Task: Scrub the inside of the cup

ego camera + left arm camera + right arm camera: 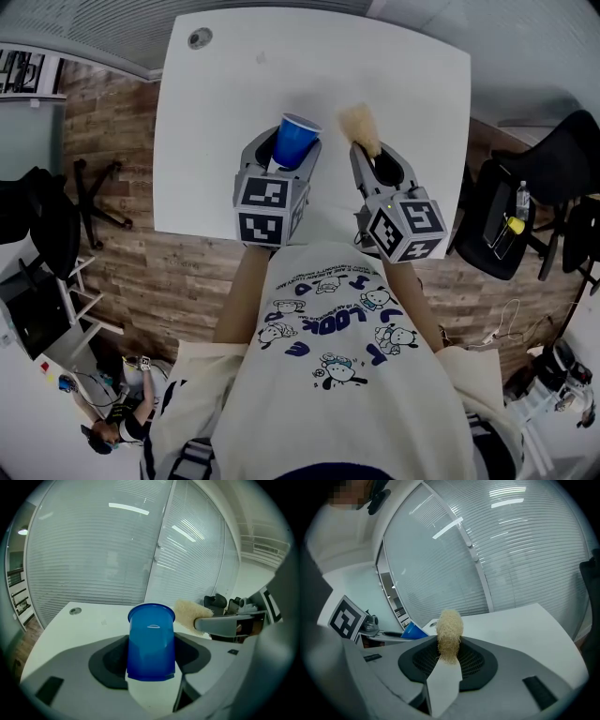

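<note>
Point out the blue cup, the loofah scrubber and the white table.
blue cup (151, 644), left gripper view, on its side wall.
loofah scrubber (449, 633), right gripper view, on its fibrous middle.
white table (234, 112), head view, on its bare top.

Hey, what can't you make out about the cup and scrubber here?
Inside of the cup: too small in head view, behind its own wall in left gripper view.
The cup in right gripper view: mostly behind the left tongs.
Lower end of the scrubber: buried between the right tongs' jaws, every view.
</note>
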Available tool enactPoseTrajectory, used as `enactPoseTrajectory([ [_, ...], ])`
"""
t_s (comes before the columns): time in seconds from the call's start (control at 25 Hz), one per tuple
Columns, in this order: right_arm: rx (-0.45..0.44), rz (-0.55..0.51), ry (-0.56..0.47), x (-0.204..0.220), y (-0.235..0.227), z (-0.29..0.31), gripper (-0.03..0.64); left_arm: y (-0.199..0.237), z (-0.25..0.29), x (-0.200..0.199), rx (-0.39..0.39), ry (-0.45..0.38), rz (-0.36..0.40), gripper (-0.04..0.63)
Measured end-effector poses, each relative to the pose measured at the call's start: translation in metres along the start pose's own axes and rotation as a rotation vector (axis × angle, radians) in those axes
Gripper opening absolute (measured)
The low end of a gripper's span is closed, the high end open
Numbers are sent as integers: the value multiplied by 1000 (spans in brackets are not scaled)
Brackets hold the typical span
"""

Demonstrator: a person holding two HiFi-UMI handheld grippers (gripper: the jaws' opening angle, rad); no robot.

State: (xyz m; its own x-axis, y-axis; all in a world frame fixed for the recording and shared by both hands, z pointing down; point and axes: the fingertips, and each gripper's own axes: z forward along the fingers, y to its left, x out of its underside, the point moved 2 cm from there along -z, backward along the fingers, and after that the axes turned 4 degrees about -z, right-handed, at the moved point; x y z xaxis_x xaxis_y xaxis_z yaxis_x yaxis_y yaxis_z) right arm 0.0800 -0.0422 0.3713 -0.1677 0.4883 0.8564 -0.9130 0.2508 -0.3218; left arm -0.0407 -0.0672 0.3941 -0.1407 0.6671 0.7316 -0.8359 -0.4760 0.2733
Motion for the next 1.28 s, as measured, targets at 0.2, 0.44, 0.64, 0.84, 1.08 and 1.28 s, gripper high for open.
enactPoseTrajectory([
  [0.2,35,4,-2,0,-5,-2,109,-1,-2,-2,-6,-6,5,299],
  [0.44,52,2,-5,0,-7,-4,109,0,0,-2,-14,-19,-1,299],
  [0.64,58,4,-8,0,-7,-3,107,1,-1,-3,-15,-24,-10,299],
  [0.84,55,8,-7,0,-7,-4,107,0,0,-5,-10,-30,-14,299],
  [1.08,52,8,-3,1,-7,-3,107,-2,0,-5,-5,-28,-10,299],
  [1.28,52,7,1,2,-6,-1,106,0,1,-5,-12,-23,-5,299],
])
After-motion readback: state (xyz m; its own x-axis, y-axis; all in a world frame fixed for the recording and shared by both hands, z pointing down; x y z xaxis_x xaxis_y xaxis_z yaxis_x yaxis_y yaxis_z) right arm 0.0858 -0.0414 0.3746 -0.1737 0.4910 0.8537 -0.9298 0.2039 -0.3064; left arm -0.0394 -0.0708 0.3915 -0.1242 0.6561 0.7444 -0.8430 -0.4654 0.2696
